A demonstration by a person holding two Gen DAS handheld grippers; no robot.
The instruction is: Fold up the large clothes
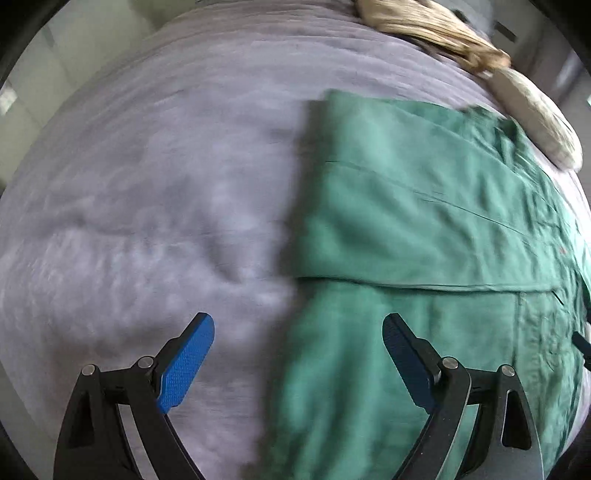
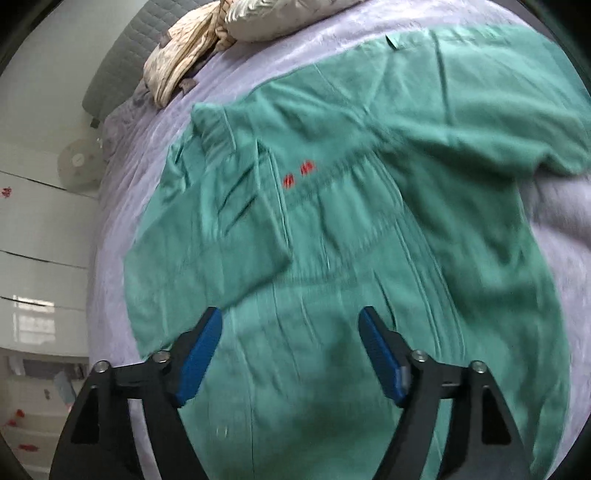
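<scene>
Left gripper [image 1: 298,321] and right gripper [image 2: 290,314]: black linkage arms, silver pivot pins at the joints, blue textured pads [image 1: 186,363] on the fingers.

Left wrist view looked steeply down from above the pale lilac quilted bedspread [image 1: 147,206], at close range, framed at the bottom by the left gripper [image 1: 299,354] with its blue-padded black fingers. It sat over the left edge of the green cotton work garment [image 1: 424,206], which filled the right half.

Right wrist view looked down less steeply, from over the garment [image 2: 351,240] itself, the right gripper [image 2: 291,350] in the near foreground. White cabinet doors [image 2: 40,229] showed at far left.

Both views shared the garment, the bedspread [image 2: 147,122] and the crumpled beige bedding [image 1: 436,29] [image 2: 184,51] at the far edge. Both images were motion-blurred.
</scene>
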